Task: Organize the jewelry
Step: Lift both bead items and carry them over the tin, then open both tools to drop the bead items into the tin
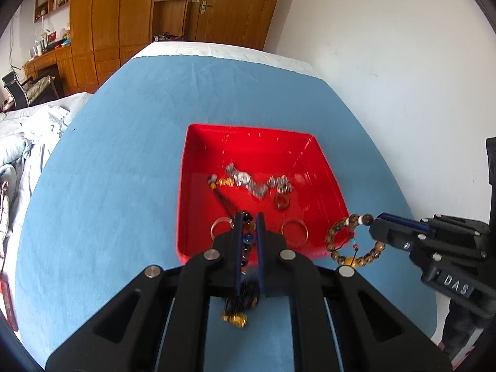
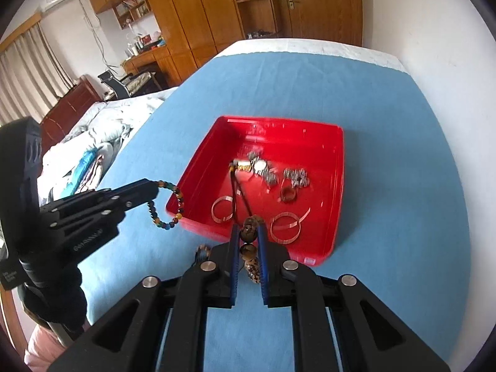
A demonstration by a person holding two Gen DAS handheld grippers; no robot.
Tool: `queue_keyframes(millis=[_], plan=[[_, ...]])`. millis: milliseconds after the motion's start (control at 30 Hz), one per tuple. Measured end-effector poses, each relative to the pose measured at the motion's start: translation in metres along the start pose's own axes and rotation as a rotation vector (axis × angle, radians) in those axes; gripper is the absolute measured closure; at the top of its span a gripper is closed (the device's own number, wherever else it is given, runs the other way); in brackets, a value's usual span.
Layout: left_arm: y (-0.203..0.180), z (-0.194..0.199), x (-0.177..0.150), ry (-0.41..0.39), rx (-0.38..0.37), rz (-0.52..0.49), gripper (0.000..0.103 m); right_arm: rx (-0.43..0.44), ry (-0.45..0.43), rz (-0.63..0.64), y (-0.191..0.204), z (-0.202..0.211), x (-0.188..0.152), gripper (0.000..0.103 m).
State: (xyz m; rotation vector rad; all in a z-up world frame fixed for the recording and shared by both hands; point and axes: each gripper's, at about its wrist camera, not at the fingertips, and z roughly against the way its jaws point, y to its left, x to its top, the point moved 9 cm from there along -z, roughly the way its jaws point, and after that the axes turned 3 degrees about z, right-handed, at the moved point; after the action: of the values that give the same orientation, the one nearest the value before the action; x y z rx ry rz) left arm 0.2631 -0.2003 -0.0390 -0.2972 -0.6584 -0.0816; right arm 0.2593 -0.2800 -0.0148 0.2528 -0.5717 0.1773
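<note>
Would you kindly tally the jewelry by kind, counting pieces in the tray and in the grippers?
Bead bracelets, held: 2 (multicoloured, left gripper; brown speckled, right gripper)
Silver bangles in red tray: 2
Brown ring: 1
Silver chain pieces: count unclear
Total: at least 5

Pretty clearly somebody's bedroom at home. There's a big wooden wardrobe (image 2: 198, 9) along the far wall with bookshelves (image 2: 133, 7) built in, a rumpled bed (image 2: 102, 130) with pale bedding, long curtains (image 2: 28, 71), a cluttered desk (image 2: 145, 54) and a chair (image 2: 116, 88) beside it.
</note>
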Motion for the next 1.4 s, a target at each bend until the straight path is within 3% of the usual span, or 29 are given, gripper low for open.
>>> queue_keyframes(millis=[267, 567, 733, 800, 933, 1067, 1267, 1400], plan=[[0.003, -0.047, 0.022, 0.038, 0.013, -0.002, 0.097, -0.007, 0.038, -0.024, -0.017, -0.047, 0.022, 0.092], [0.024, -0.112, 0.022, 0.139, 0.056, 0.024, 0.097, 0.008, 0.096, -0.064, -0.036, -0.100, 0.034, 0.092], [0.032, -0.129, 0.022, 0.167, 0.072, 0.036, 0.095, -0.010, 0.111, -0.076, -0.048, -0.120, 0.037, 0.092], [0.035, -0.133, 0.023, 0.170, 0.085, 0.040, 0.091, -0.030, 0.115, -0.091, -0.056, -0.125, 0.039, 0.090], [0.037, -0.135, 0.026, 0.171, 0.091, 0.039, 0.071, -0.053, 0.100, -0.103, -0.067, -0.123, 0.039, 0.086], [0.036, -0.126, 0.028, 0.156, 0.091, 0.038, 0.063, -0.054, 0.069, -0.108, -0.070, -0.111, 0.037, 0.086], [0.042, -0.092, 0.028, 0.076, 0.103, 0.052, 0.041, -0.056, 0.017, -0.097, -0.069, -0.086, 0.029, 0.060], [0.049, -0.067, 0.021, 0.022, 0.119, 0.059, 0.027, -0.037, 0.002, -0.086, -0.060, -0.070, 0.014, 0.059]])
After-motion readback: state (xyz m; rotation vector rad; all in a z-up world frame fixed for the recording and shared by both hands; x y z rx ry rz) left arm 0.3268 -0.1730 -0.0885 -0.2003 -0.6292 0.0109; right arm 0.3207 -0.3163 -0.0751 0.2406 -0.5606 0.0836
